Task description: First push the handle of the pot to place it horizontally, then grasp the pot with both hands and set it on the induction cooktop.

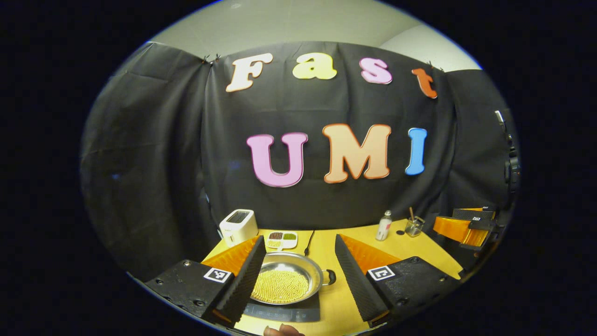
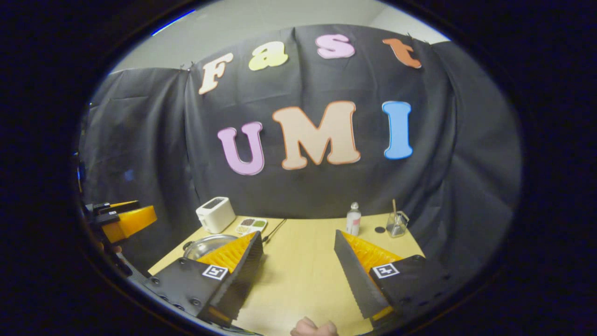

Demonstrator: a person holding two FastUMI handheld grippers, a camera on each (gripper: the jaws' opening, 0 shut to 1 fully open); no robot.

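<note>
In the left gripper view the left gripper (image 1: 296, 273) is hovering with its fingers spread wide apart, and the pot (image 1: 285, 280) is sitting low in the centre of the frame between them, resting on the induction cooktop (image 1: 284, 311) on the desk (image 1: 359, 242). The pot is carrying a bed of small yellow beads, and its little side handle (image 1: 329, 277) is pointing toward the right of the frame. Behind it a divided dish (image 1: 281, 239) is holding dark, green and yellow portions, with a white toaster (image 1: 238, 225) at its left.

The right gripper view is catching the right gripper (image 2: 298, 273), fingers apart over bare desk, the pot peeking out at lower left. A bottle (image 2: 353, 218) and a glass jar (image 2: 397, 224) with a stick are standing at the far right.
</note>
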